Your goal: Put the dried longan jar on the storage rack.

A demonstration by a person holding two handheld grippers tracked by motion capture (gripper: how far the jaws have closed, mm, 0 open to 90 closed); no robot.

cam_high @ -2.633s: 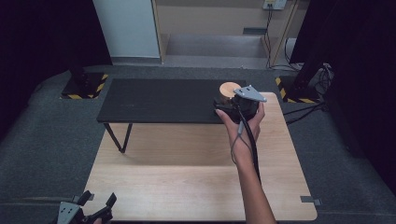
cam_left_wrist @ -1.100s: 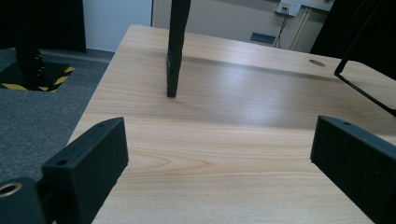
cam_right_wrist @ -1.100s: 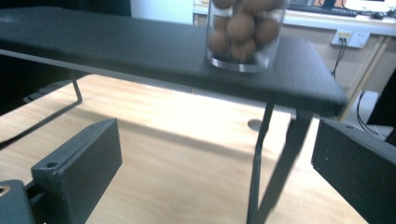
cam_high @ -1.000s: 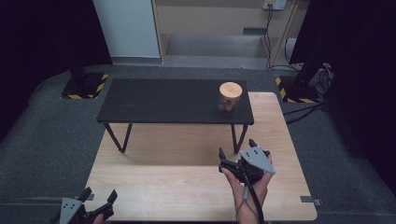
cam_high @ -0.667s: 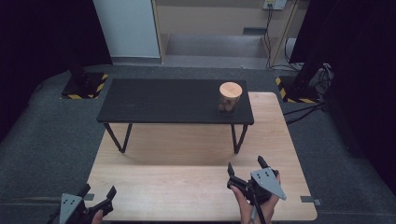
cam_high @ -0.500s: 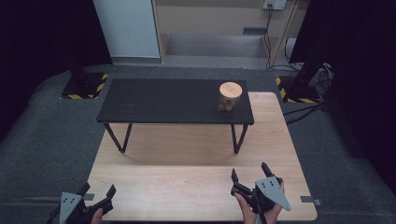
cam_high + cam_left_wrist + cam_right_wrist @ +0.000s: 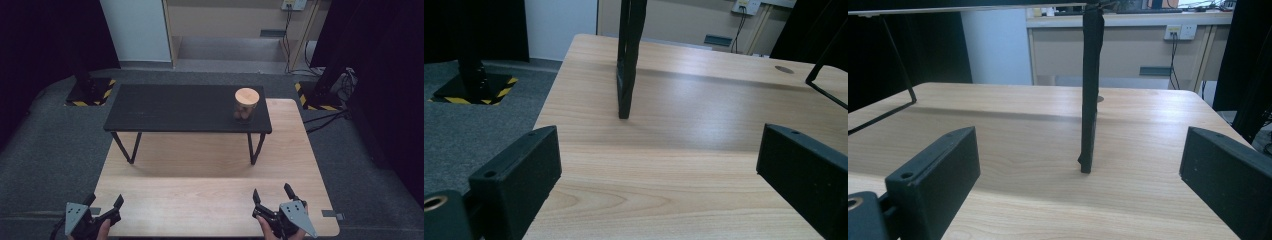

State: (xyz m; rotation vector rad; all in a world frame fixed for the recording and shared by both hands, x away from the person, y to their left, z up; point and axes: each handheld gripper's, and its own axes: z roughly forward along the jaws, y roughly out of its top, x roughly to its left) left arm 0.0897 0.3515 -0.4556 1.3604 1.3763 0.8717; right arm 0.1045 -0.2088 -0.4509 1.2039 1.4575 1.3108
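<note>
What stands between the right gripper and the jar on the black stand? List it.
Nothing lies on the wooden table between the open right gripper and the jar. The jar sits raised on the black stand, so a low path would meet the stand's right leg and front edge; from above looks clear.

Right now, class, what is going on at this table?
A person holds the left gripper and the right gripper at the near edge of the wooden table, both open and empty. A lidded jar stands on the right end of the black bench, far from both grippers.
</note>
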